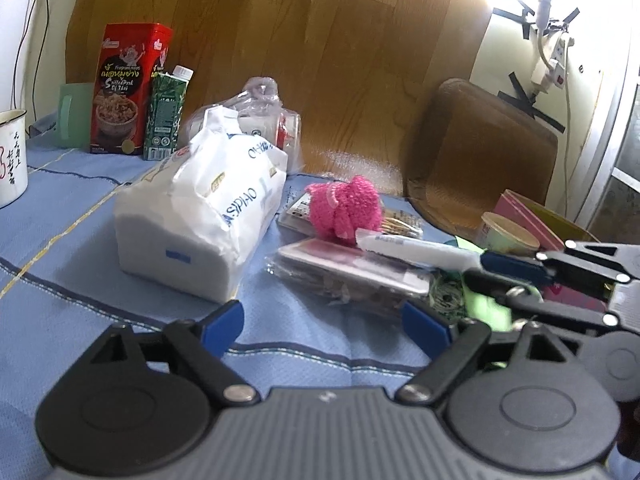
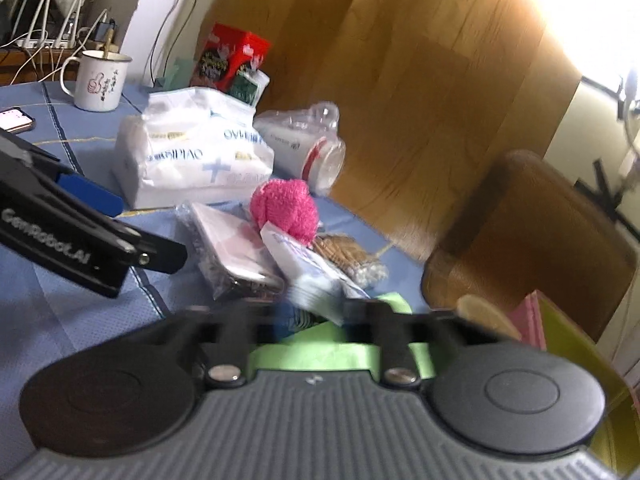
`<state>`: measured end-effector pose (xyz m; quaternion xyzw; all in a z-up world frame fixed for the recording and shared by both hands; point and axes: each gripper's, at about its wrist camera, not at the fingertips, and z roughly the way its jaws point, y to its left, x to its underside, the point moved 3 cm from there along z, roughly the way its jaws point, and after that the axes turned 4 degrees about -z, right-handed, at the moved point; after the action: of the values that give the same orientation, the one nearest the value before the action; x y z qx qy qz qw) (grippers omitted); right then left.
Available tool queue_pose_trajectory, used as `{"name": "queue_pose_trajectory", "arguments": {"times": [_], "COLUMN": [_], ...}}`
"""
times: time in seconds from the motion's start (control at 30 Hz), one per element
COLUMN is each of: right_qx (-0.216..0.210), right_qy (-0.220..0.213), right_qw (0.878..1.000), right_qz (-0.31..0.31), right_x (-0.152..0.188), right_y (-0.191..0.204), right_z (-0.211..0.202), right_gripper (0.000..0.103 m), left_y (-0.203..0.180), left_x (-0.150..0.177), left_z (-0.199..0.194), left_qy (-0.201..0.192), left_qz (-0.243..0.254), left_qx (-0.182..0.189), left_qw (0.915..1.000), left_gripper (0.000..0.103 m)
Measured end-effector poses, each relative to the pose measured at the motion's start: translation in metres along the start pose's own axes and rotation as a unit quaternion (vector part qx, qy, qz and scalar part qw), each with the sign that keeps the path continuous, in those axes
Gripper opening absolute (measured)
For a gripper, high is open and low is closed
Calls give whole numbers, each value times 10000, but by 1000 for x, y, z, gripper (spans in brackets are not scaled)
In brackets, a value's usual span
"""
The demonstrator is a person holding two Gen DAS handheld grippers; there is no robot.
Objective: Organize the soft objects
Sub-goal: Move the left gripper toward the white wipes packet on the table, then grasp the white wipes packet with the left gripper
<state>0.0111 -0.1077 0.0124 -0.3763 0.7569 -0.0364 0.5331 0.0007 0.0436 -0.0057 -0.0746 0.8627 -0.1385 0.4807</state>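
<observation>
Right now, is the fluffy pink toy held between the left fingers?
No, the fluffy pink toy lies far beyond the open left fingers.

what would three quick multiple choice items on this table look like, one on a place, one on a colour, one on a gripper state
1. What lies right of the white tissue pack?
A. the fluffy toy
B. the enamel mug
C. the red snack box

2. What colour is the fluffy toy?
A. green
B. pink
C. white

3. How does the left gripper stand?
A. shut on the tissue pack
B. shut on the toy
C. open, holding nothing

Answers:
1 A, the toy lies to the pack's right, while the mug and the red snack box are to its left.
2 B, its fuzzy surface is bright pink in both views.
3 C, its blue pads stand wide apart over bare blue tablecloth.
</observation>
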Motion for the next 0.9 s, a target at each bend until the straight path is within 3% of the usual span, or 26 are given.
{"name": "queue_pose_trajectory", "arguments": {"times": [0.1,0.2,0.27,0.33,0.4,0.47,0.5,0.63,0.73,0.83,0.87,0.9], "right_qx": [155,60,139,262,98,-89,-156,-540,-819,-1094,-1204,-1395], "right_qy": [-162,-264,-296,-51,287,613,658,522,393,427,481,561], "right_qw": [9993,9940,9914,9904,9885,9816,9779,9727,9715,9739,9741,9719], "right_qz": [295,1055,1265,1358,1483,1807,1977,2195,2189,1943,1851,1810], "right_x": [3,19,36,60,83,104,110,108,101,101,101,102], "right_y": [-9,-25,-28,-28,-26,-27,-28,-30,-35,-39,-37,-33], "right_z": [-28,-72,-102,-125,-135,-142,-144,-140,-126,-106,-98,-92], "right_gripper": [8,6,6,7,14,58,63,65,71,75,74,73], "left_y": [2,2,-1,-7,-17,-32,-39,-75,-90,-98,-101,-107], "left_x": [0,0,0,1,2,3,4,15,28,32,33,36], "left_z": [-1,-3,-5,-8,-13,-18,-19,-14,4,6,8,9], "left_qy": [-10,-8,82,194,289,501,615,1428,2254,2365,2422,2467], "left_qz": [-58,-56,22,103,139,199,233,553,424,393,331,313], "left_qx": [48,218,490,797,1102,1462,1599,1885,1852,1761,1805,1847], "left_qw": [10000,9997,9988,9966,9934,9878,9849,9700,9556,9547,9527,9508], "left_gripper": [89,90,91,91,91,89,88,82,75,74,62,59]}}
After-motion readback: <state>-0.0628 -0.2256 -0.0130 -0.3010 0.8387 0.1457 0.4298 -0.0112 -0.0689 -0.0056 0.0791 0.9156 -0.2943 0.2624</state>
